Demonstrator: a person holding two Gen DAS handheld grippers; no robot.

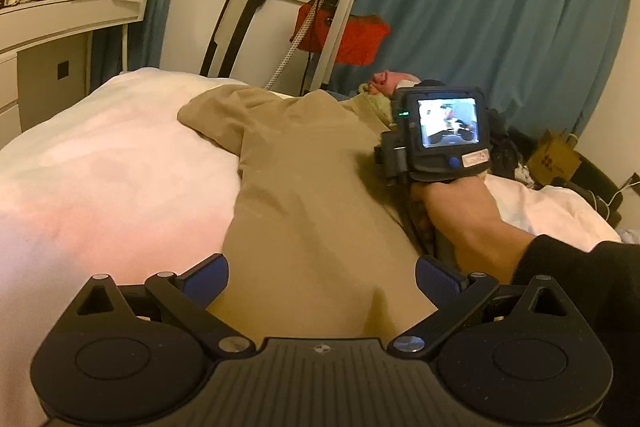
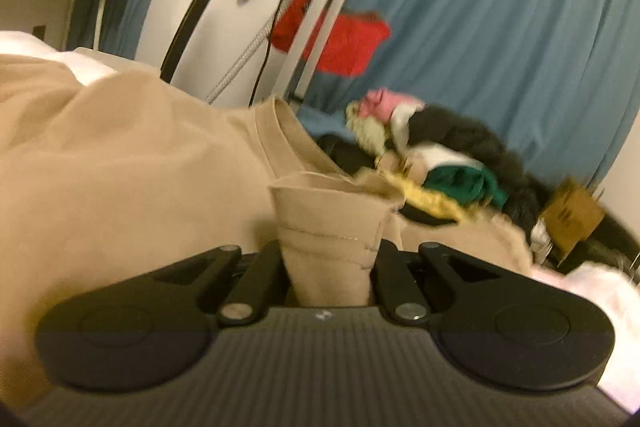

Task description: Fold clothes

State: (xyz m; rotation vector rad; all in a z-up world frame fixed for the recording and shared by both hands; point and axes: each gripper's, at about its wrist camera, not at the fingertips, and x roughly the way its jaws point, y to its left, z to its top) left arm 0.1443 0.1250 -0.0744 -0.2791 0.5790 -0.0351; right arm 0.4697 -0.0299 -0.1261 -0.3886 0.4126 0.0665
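Tan shirt (image 1: 304, 187) lies lengthwise on the bed (image 1: 100, 167), collar far; right gripper (image 2: 330, 259) pinches its right sleeve cuff, left gripper (image 1: 320, 283) hovers spread over the near hem.

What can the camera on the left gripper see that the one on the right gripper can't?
Only the left wrist view shows the open left gripper over the tan shirt, and the person's hand holding the other tool.

Only the right wrist view shows the right gripper shut on a bunched sleeve of the shirt, plus the collar up close.

Both show the blue curtain, the clothes pile and the dressing table.
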